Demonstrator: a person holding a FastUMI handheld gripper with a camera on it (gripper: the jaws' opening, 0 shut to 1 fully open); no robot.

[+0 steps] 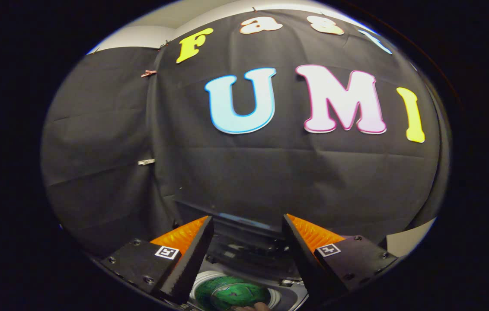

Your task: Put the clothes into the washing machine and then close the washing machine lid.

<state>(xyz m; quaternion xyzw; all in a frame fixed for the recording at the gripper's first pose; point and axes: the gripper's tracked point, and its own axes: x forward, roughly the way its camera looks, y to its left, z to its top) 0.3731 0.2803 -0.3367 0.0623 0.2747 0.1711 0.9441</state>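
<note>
Two fingers of your tool (247,224) stand wide apart at the bottom of the gripper view, and nothing is held between them. Each finger (192,255) carries a small square marker on its mount. You have the tool tilted up, so most of what lies beyond the tips is the booth's black cloth wall (270,172), hung in creased panels with a few clips (146,162) along the seam on one side. A strip of pale wall (149,34) shows above the cloth.

Down between the fingers, below their tips, you can see the washing machine (244,252): its dark back panel sits just ahead of the tips, with a thin bright strip along its top edge. Nearer to you, its round drum opening (276,296) with a light rim is uncovered. Inside the drum lies a green piece of clothing (231,293), bunched up, with a paler patch in the middle. A small brownish shape touches the near edge of the green cloth; you cannot tell what it is.
</note>
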